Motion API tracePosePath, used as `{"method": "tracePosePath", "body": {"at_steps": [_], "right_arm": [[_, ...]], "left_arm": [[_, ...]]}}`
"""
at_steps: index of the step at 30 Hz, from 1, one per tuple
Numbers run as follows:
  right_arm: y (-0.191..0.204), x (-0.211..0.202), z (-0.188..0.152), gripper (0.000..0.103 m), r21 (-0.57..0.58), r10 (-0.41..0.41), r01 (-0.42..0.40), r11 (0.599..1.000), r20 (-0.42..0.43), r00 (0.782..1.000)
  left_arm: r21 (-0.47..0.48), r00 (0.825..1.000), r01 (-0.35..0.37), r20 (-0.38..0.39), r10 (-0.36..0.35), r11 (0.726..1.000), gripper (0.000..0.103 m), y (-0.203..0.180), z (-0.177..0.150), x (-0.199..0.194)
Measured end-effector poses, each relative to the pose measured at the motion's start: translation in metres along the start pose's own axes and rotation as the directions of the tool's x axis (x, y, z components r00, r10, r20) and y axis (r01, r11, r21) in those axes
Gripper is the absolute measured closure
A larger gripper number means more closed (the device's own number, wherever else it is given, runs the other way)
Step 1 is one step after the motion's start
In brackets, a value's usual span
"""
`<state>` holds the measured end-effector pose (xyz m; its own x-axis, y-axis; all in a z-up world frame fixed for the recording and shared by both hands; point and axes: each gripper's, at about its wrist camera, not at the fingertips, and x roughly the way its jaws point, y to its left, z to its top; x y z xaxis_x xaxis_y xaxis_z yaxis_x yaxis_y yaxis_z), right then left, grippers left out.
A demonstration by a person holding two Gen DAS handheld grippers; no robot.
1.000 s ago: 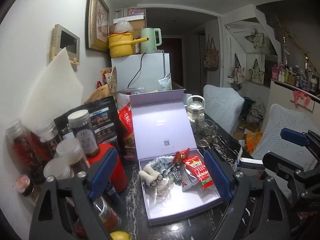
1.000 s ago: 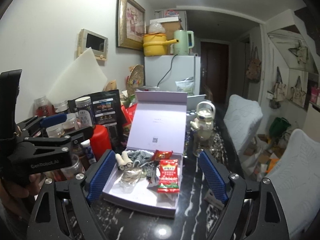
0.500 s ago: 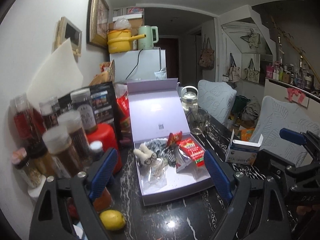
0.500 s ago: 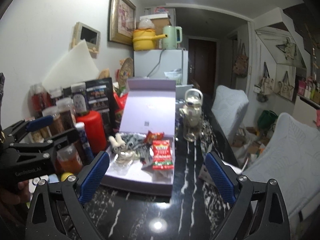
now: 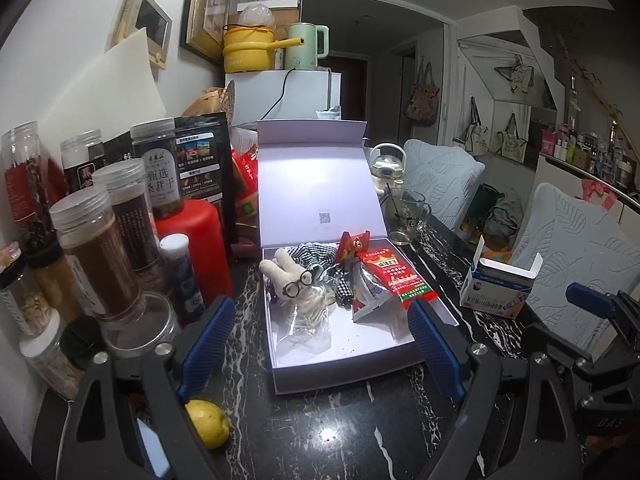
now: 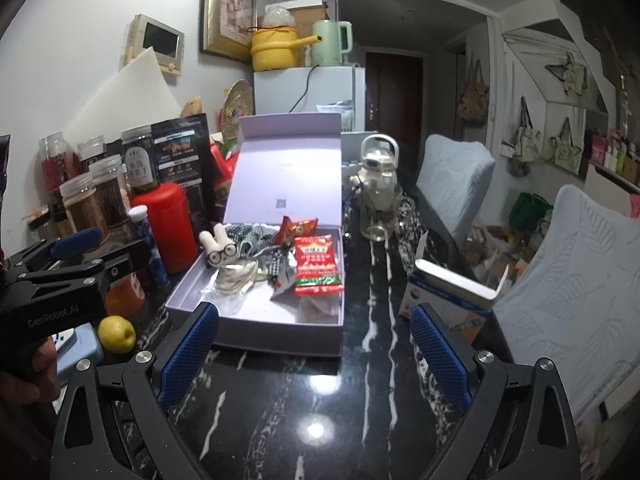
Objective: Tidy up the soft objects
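Indoors, on a black marble-patterned table [image 5: 352, 432], a pale lilac gift box [image 5: 340, 356] sits with its hinged lid [image 5: 320, 192] standing upright behind it. Inside the box lie the soft things: a cream plush toy with black glasses [image 5: 286, 276] at the left, partly in clear wrapping, a black-and-white checked cloth [image 5: 320, 256] bunched beside and behind it, and a red snack packet [image 5: 396, 276] towards the right, overlapping a silver pouch.

Both hand-held grippers hover short of the box with nothing between their blue pads. The left gripper [image 5: 320, 340] is spread wide, its fingers framing the box's front edge in its own camera; seen from the right wrist camera it juts in from the left side [image 6: 76, 256], gripped by a hand [image 6: 24, 372] at the frame's edge. The right gripper [image 6: 316, 344] is likewise released and empty, its jaws wide over the bare tabletop just in front of the box's near right corner.

Left of the box crowd clear spice jars [image 5: 100, 248], a red canister [image 5: 192, 240] and a black printed pouch [image 5: 200, 160]. A yellow lemon-like fruit [image 5: 208, 422] rests on the table near the left gripper's finger. Right of the box stands an opened white-and-blue carton [image 5: 500, 288], and behind it a glass cup [image 5: 404, 216] and a small teapot [image 6: 378, 168]. A white fridge [image 6: 308, 88] at the back carries a yellow pot [image 6: 276, 48] and a green kettle [image 6: 332, 42].
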<state>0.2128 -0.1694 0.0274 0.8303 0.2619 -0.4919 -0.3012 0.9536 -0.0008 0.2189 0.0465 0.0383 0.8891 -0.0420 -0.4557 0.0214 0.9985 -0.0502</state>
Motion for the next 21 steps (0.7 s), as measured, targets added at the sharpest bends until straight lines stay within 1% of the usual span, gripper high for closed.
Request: {"method": "tracePosePath", "body": {"at_steps": [6, 21], "right_arm": [[-0.001, 0.004, -0.003, 0.005, 0.005, -0.012, 0.012, 1.0, -0.005, 1.0], [-0.004, 0.006, -0.005, 0.005, 0.01, -0.013, 0.013, 1.0, -0.019, 1.0]], "left_arm": [[0.024, 1.0, 0.004, -0.004, -0.004, 1.0, 0.014, -0.007, -0.003, 0.004], [0.04, 1.0, 0.019, -0.019, -0.019, 0.999, 0.014, -0.014, -0.005, 0.006]]}}
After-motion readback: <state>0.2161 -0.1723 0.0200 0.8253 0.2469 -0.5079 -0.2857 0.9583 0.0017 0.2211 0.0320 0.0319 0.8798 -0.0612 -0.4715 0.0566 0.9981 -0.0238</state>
